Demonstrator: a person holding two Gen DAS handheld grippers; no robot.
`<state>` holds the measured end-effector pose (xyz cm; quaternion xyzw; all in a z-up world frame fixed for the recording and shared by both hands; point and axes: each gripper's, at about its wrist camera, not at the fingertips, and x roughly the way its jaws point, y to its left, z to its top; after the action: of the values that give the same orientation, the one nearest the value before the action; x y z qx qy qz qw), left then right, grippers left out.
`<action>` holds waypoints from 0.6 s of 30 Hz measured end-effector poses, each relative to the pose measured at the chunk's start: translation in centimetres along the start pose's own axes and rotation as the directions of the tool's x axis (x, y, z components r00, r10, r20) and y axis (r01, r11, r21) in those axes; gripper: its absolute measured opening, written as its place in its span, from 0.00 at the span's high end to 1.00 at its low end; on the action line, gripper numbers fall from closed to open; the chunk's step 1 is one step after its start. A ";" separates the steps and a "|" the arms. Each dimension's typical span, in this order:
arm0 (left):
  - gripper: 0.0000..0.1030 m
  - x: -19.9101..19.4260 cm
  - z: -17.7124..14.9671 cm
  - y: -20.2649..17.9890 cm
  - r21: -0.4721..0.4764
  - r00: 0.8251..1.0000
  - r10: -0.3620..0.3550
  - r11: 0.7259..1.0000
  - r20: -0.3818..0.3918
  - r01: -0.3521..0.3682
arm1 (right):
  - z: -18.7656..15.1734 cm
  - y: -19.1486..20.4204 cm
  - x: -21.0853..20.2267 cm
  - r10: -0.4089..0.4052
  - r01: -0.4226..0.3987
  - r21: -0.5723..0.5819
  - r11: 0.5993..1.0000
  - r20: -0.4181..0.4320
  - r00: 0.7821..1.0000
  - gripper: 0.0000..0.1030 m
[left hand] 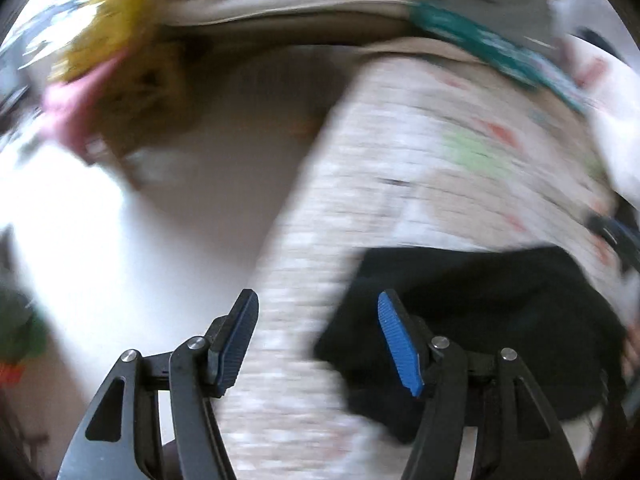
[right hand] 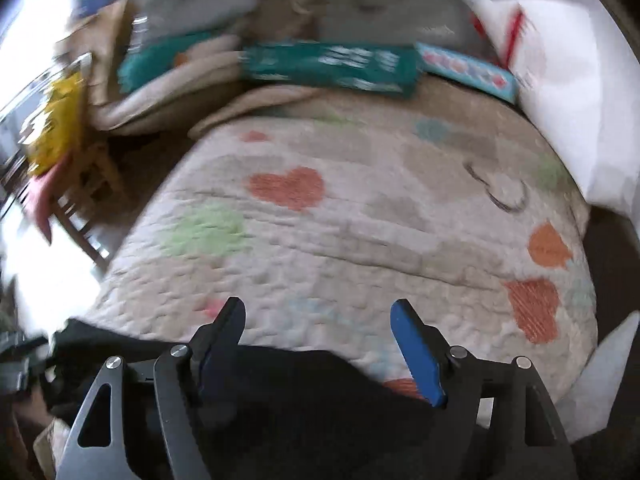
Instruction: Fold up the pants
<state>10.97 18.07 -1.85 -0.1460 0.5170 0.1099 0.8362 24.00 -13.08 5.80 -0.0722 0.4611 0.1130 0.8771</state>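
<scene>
The black pants (left hand: 480, 320) lie in a dark heap on a quilted bedspread (left hand: 400, 160) with coloured hearts. In the left wrist view, my left gripper (left hand: 316, 320) is open and empty, above the quilt at the heap's left edge. In the right wrist view, the pants (right hand: 300, 400) fill the bottom of the frame under my right gripper (right hand: 318, 324), which is open and empty. The quilt (right hand: 340, 240) stretches ahead. Both views are motion-blurred.
Teal packages (right hand: 328, 66) and beige folded bedding (right hand: 168, 96) are stacked at the far end of the bed. A white pillow (right hand: 568, 100) sits at the right. A wooden chair with yellow and pink cloth (right hand: 60, 140) stands left, beside bright floor (left hand: 100, 240).
</scene>
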 end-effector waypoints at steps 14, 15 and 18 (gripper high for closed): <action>0.40 -0.7 -0.1 8.4 -0.335 1.000 -0.022 0.942 -0.017 0.015 | -2.0 22.4 3.8 0.259 -0.340 -0.347 0.874 -0.259 0.930 0.61; 0.40 -0.8 -0.1 8.7 -0.349 0.999 -0.031 0.937 -0.015 0.024 | -1.9 23.3 4.8 0.241 -0.334 -0.357 0.872 -0.281 0.929 0.61; 0.40 -1.0 0.0 9.3 -0.369 0.999 -0.044 0.928 -0.010 0.037 | -1.5 24.8 7.2 0.153 -0.265 -0.406 0.874 -0.288 0.945 0.59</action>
<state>7.41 26.67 -2.17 -0.3123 0.4915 0.1864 0.7913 20.16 11.41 -1.51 -0.2309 0.5341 0.2992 0.7562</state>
